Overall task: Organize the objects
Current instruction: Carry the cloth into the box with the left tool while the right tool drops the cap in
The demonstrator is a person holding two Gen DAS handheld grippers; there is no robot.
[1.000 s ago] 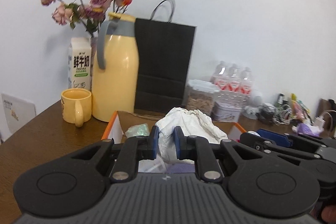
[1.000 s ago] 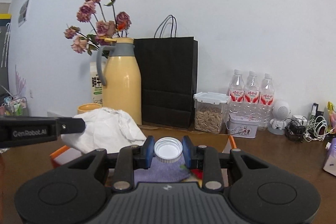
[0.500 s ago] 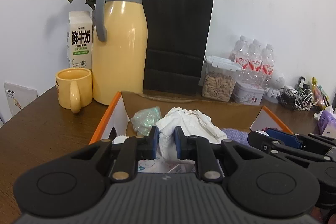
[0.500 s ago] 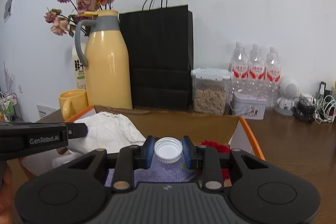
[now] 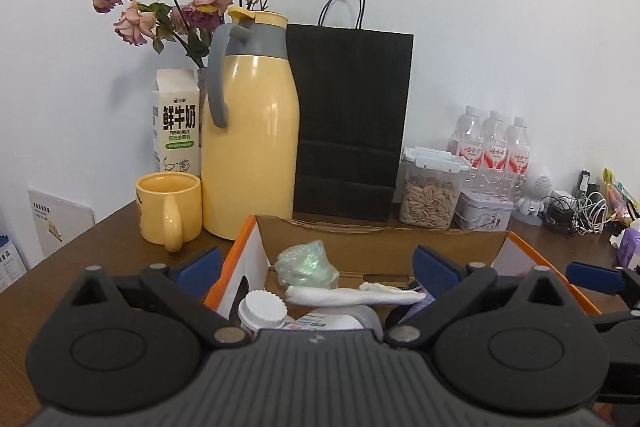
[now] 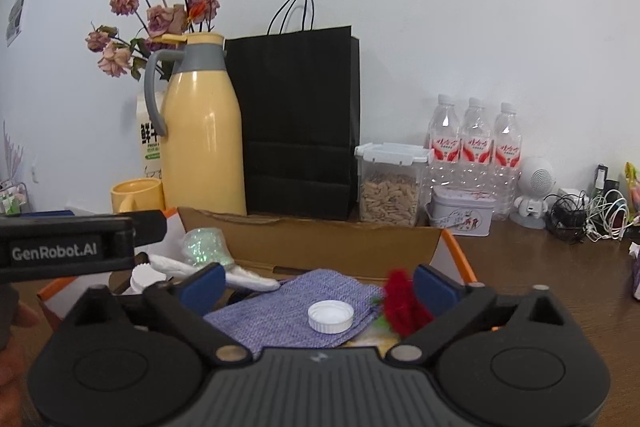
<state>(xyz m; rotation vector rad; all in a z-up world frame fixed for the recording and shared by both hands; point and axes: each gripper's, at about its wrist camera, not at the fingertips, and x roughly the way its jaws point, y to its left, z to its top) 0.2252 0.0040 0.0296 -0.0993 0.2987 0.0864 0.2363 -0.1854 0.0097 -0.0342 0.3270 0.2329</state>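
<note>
Both jaws are being opened wide over the cardboard box (image 6: 336, 247), nothing gripped: the white cloth (image 5: 352, 295) is lying under the left gripper (image 5: 316, 265), the bottle cap (image 6: 330, 315) under the right gripper (image 6: 318, 281) on the purple cloth (image 6: 280, 307). The thermos (image 5: 250, 147) is standing at 11 o'clock.

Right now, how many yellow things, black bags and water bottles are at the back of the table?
Yellow things: 2, the jug and the mug
Black bags: 1
Water bottles: 3
Total: 6
</note>
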